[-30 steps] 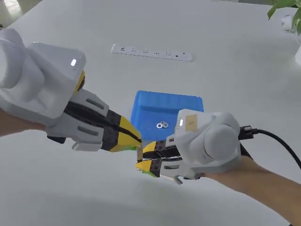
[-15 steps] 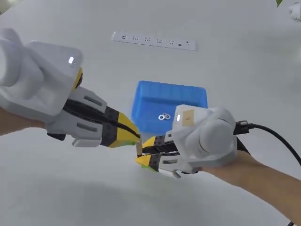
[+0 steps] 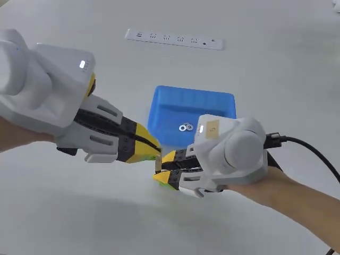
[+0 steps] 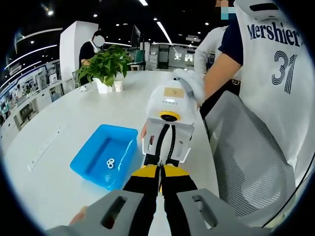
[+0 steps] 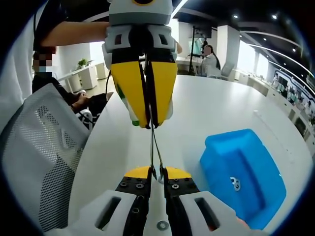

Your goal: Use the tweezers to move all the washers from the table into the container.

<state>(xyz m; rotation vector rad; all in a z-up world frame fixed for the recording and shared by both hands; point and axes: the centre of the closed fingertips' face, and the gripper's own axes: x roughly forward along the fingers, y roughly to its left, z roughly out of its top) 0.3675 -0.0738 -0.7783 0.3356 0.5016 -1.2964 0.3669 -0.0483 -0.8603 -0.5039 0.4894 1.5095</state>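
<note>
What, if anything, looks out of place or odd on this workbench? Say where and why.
The thin metal tweezers bridge the yellow-tipped left gripper and right gripper, which both appear clamped on them. Otherwise nothing stands out; two small metal washers lie in the blue plastic container.

We see a white power strip (image 3: 174, 40) on the counter (image 3: 276, 79), a potted plant (image 4: 106, 66) at its far end, a mesh chair (image 4: 241, 142) alongside.

container (image 3: 194, 103): blue plastic, smooth, faint gloss
washers (image 3: 185, 127): bright metal
tweezers (image 5: 153, 152): thin bare metal
counter (image 3: 276, 79): white, smooth, matt
fingers (image 3: 142, 143): yellow and black plastic, matt
chair back (image 4: 241, 142): grey woven mesh
</note>
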